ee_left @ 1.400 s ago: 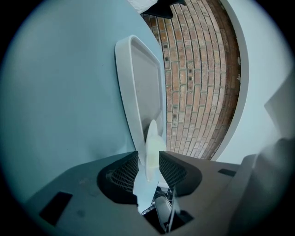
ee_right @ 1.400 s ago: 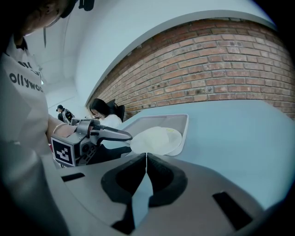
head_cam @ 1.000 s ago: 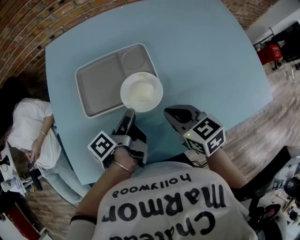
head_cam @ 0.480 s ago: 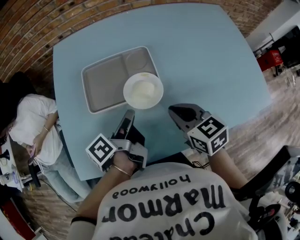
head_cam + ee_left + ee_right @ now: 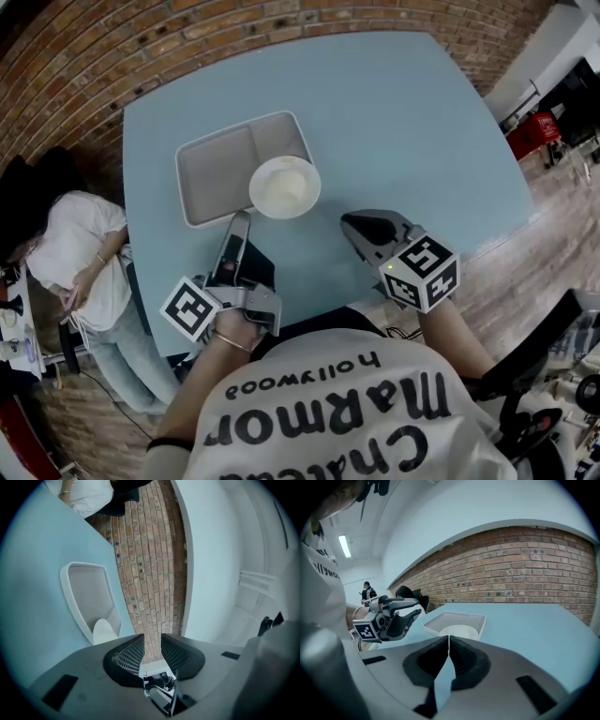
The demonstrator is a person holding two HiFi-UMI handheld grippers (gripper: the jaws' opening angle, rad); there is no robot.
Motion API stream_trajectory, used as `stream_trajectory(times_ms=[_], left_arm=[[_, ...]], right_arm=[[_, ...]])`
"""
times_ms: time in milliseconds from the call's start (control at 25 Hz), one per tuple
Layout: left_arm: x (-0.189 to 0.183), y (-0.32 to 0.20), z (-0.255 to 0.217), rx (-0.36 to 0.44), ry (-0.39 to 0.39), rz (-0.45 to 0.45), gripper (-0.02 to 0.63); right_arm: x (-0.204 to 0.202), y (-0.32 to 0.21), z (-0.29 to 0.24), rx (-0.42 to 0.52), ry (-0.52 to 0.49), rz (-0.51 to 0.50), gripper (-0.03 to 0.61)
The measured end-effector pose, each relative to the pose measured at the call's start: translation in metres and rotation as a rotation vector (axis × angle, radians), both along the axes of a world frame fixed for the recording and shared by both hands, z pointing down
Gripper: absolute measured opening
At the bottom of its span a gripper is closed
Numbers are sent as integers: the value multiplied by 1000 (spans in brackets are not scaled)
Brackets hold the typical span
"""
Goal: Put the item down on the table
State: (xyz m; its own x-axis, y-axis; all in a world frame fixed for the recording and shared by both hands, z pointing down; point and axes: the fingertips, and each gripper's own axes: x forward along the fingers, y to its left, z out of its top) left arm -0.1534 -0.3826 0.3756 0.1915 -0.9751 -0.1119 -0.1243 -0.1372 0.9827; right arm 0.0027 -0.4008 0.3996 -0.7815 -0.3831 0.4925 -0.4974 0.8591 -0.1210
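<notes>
A white bowl stands on the blue table, overlapping the front right corner of a grey tray. My left gripper is rolled on its side, a short way left of and nearer than the bowl, and touches neither bowl nor tray. Its jaws stand slightly apart and hold nothing; beyond them lie the bowl and the tray. My right gripper hovers to the right of the bowl, shut on nothing. The right gripper view takes in the bowl and the left gripper.
A person in a white top sits close to the table's left edge. Brick flooring surrounds the far side of the table. A red object stands on the floor at the right.
My left gripper has drawn back and to the left, away from the bowl's rim. The bowl stays by the tray. The right gripper has hardly moved.
</notes>
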Motion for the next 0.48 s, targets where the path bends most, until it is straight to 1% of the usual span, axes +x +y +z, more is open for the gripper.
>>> stream_trajectory(times_ms=[40, 120, 200, 240, 280, 360, 480], left_arm=[[0, 2, -7, 31, -28, 1, 105], [2, 7, -21, 90, -110, 20, 56], [6, 14, -34, 148, -215, 52, 41], [10, 18, -39, 175, -280, 74, 36], [15, 22, -43, 199, -360, 101, 25], [27, 29, -47, 230, -551, 159, 10], [44, 36, -45, 238, -812, 233, 6]], right_arm=[[0, 2, -5, 11, -10, -6, 11], [-1, 4, -16, 36, -38, -17, 11], [-2, 7, -28, 61, -67, -29, 11], [-3, 9, -32, 73, -79, -35, 11], [-2, 12, -35, 82, -88, -40, 11], [0, 15, -39, 94, -102, -48, 11], [2, 20, -44, 106, -119, -55, 11]])
